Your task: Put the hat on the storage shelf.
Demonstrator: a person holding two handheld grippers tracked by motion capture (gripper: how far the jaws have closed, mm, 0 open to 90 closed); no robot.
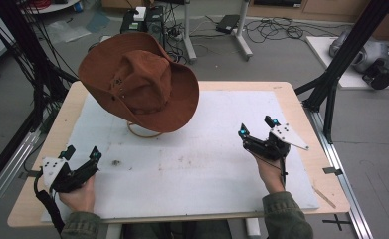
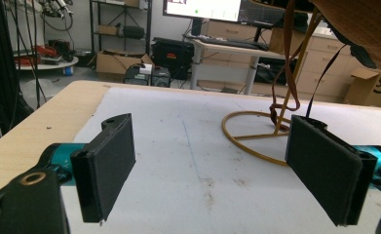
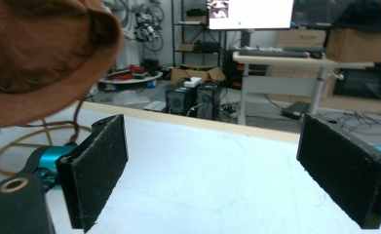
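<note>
Brown hat (image 1: 141,82) on wire stand (image 1: 143,131)

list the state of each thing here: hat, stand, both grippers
brown hat: perched tilted on the stand, off the table, untouched
wire stand: upright, its ring base flat on the white mat
left gripper: open, nothing between its jaws
right gripper: open, nothing between its jaws
</note>
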